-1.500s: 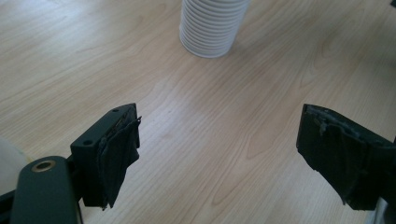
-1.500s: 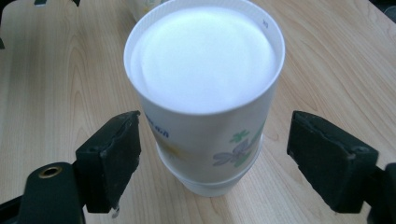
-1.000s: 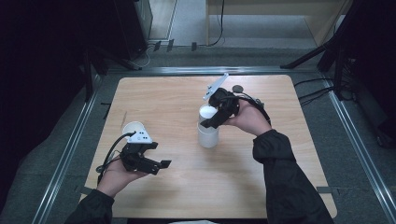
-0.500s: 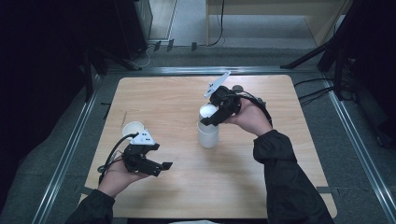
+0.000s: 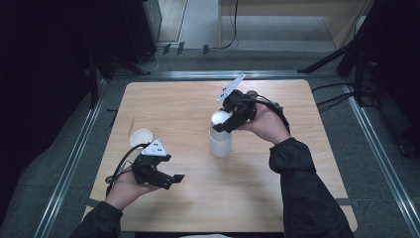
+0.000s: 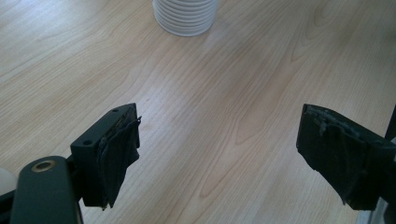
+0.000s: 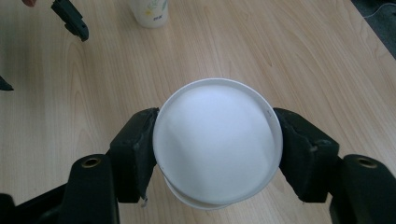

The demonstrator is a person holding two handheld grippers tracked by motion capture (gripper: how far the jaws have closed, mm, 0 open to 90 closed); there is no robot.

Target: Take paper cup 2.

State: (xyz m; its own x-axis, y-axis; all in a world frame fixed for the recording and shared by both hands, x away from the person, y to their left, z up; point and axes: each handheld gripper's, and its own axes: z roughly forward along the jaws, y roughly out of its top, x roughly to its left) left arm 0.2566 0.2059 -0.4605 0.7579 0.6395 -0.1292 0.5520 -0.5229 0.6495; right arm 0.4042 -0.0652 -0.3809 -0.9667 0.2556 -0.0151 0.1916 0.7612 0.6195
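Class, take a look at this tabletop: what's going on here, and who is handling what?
A person works at a light wooden table with a hand-held gripper in each hand. The right hand-held gripper has just been closing and now clamps the top white paper cup of a ribbed stack of white paper cups mid-table. The left hand-held gripper hangs open and empty over bare wood. A single white paper cup stands alone near it.
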